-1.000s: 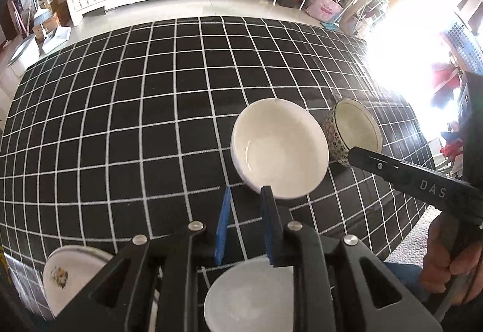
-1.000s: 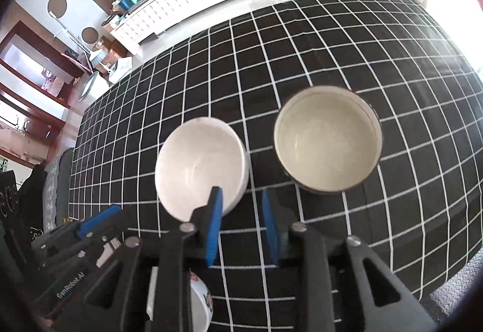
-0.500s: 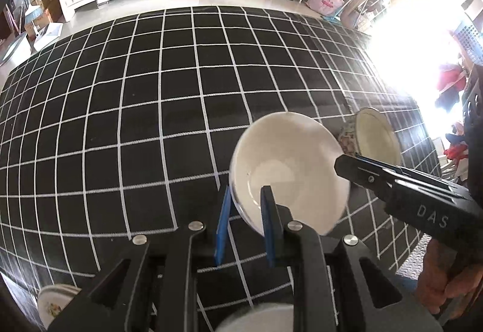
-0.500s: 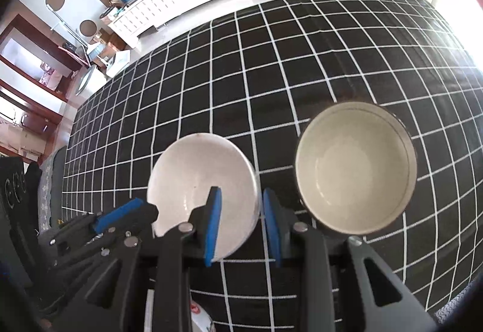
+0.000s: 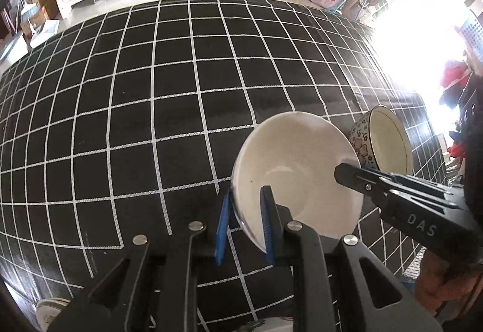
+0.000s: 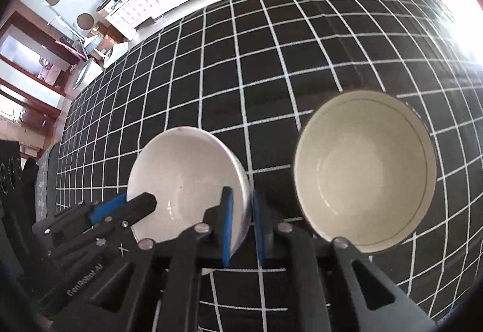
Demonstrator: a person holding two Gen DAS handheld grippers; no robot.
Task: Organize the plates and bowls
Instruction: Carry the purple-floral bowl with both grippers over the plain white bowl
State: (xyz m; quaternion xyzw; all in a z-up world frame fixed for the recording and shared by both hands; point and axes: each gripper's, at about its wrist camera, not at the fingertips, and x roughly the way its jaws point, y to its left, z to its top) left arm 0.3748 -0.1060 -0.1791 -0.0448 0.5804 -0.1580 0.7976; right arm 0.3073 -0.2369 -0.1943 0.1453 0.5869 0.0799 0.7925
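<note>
While both claws pinch the white bowl [image 6: 187,181], left claw [image 5: 244,223] and right claw [image 6: 243,226] on opposite rims, the floral bowl [image 6: 365,172] sits apparently just right.

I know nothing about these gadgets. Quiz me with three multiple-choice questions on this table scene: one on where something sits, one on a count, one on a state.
1. Seen from the right wrist camera, where is the flower-patterned ceramic bowl relative to the plain white ceramic bowl?
A. To its right
B. Stacked inside it
C. To its left

2. How many grippers have the white bowl's rim between their jaws?
A. None
B. One
C. Two

3. What does the flowered bowl hold?
A. Soup
B. Nothing
C. A spoon

Answers:
1 A: it stands apart on the black checked tablecloth, to the right.
2 C: the left gripper and the right gripper each straddle the rim, on opposite sides.
3 B: its pale inside is bare.
</note>
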